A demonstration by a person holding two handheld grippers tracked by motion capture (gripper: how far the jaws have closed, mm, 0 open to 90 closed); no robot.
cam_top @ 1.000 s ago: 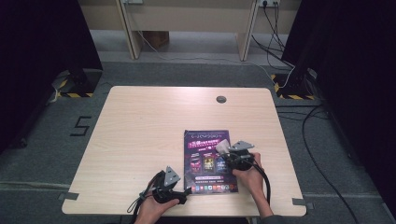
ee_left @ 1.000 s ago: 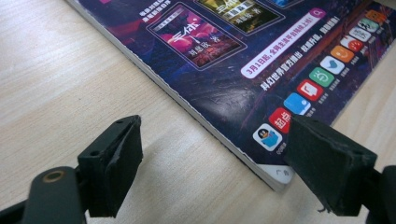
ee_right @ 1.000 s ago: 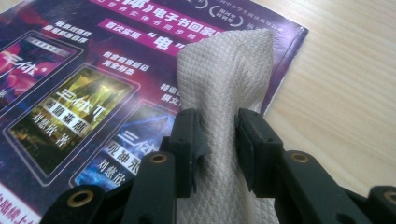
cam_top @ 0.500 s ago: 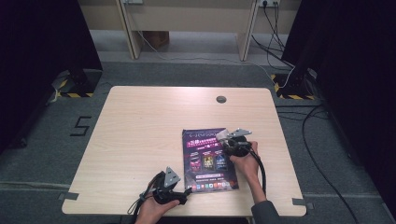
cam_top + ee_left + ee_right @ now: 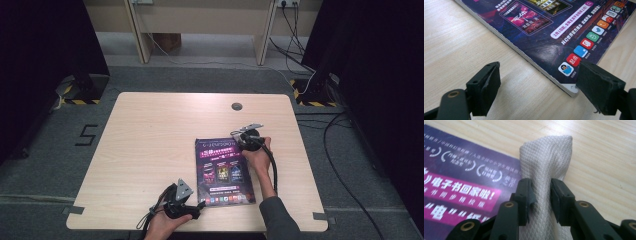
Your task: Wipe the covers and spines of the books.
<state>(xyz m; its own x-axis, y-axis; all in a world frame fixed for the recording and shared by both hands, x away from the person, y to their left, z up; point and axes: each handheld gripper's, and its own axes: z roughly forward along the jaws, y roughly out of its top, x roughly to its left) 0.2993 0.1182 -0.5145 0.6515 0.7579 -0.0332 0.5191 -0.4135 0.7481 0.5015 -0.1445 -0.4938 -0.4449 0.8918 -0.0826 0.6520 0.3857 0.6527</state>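
A magazine (image 5: 222, 171) with a dark purple cover lies flat on the pale wooden surface (image 5: 150, 140), toward the near right part of it, its long sides running away from the person. The right claw (image 5: 541, 195) is clamped on a bunched grey-white cloth (image 5: 546, 162) with a fine diamond weave; the cloth stands up between the two black jaws and bulges above them. In the right gripper view the cloth sits over the magazine's far right corner, partly over the printed cover and partly over bare wood; whether it presses on the page cannot be told. In the high view the right claw (image 5: 239, 137) rests at that same far right corner, with the person's right hand (image 5: 256, 157) behind it on the magazine's right edge. The left claw (image 5: 536, 85) is spread wide and grips nothing. Its jaws straddle the magazine's near left corner in the left gripper view, one jaw over bare wood, the other beside the row of coloured app icons printed along the cover's lower edge. In the high view the left claw (image 5: 199, 206) lies low at the near edge of the surface, just beside that corner.
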